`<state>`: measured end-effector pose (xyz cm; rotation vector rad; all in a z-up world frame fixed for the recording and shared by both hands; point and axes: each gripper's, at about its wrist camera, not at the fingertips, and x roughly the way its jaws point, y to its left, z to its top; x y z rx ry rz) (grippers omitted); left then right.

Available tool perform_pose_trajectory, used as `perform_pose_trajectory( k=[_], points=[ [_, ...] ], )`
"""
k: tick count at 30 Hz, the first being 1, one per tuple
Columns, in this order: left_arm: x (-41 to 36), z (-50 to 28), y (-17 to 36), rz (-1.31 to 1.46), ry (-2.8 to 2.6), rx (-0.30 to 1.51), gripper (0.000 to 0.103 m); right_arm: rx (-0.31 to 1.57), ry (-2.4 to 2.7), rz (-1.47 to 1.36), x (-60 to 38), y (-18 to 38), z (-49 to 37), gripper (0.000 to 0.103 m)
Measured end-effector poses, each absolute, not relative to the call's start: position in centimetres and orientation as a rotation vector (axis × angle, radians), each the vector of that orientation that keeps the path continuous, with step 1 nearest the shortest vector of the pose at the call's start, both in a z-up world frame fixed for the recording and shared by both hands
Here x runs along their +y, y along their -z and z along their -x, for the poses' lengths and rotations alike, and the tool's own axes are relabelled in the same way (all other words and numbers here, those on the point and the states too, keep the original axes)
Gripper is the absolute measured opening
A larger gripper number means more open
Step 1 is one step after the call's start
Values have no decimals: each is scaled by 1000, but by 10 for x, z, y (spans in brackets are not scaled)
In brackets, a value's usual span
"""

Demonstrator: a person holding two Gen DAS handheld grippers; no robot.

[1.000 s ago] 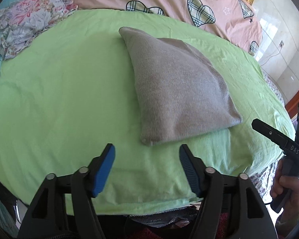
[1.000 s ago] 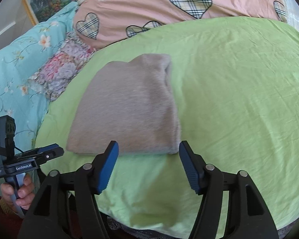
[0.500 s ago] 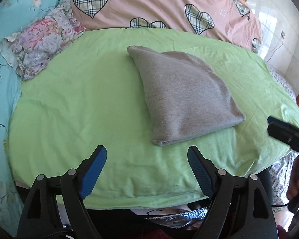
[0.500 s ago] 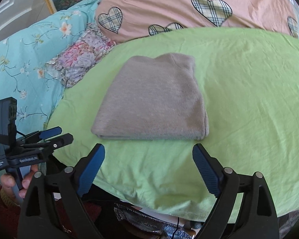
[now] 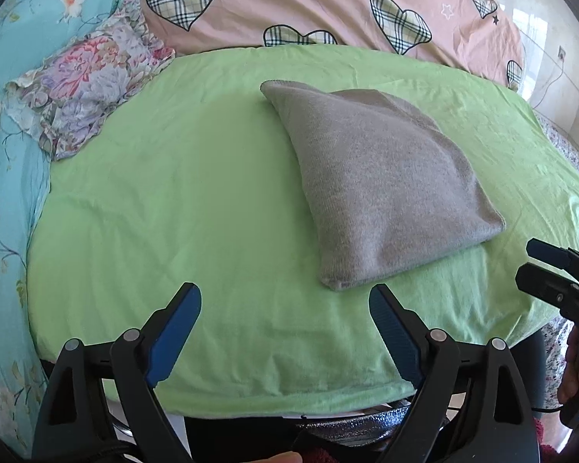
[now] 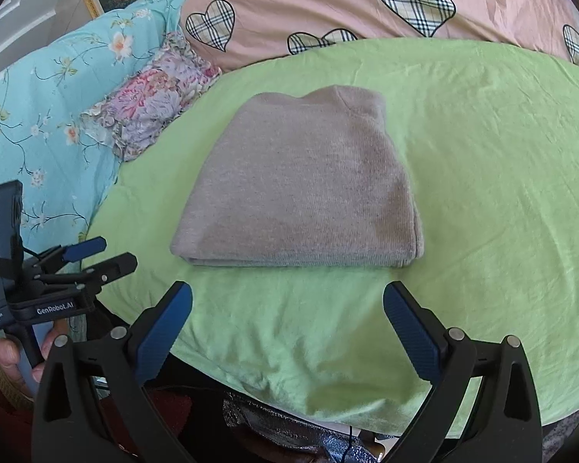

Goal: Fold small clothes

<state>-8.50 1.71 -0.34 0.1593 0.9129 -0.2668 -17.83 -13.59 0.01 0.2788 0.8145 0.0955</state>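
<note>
A grey knitted garment lies folded into a flat packet on the green sheet. My left gripper hovers over the sheet's near edge, short of the packet's near corner, its jaws opening with nothing between them. My right gripper hangs just before the packet's near folded edge, jaws also opening and empty. Each gripper shows in the other's view: the right gripper at the right edge, the left gripper at the lower left, each held by a hand.
A pink quilt with plaid hearts lies behind the sheet. A floral pillow and a turquoise flowered cover sit to the left. The sheet's front edge drops off below the grippers, with a silvery cloth beneath.
Both grippers' jaws have spread wider. Both views have pulled back from the garment, so more of the quilt and pillows shows. The folded garment has stayed in place.
</note>
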Motion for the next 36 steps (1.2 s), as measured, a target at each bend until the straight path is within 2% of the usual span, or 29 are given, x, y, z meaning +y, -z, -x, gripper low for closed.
perform_pose_trajectory(
  k=[12,36],
  points=[
    [-10,66,7,-247,230,898,94,824,-90,-264,-140,-2,152,100],
    [-19,33,5,-280,199,900,97,887,-121,-252,-134,3,105,100]
  ],
)
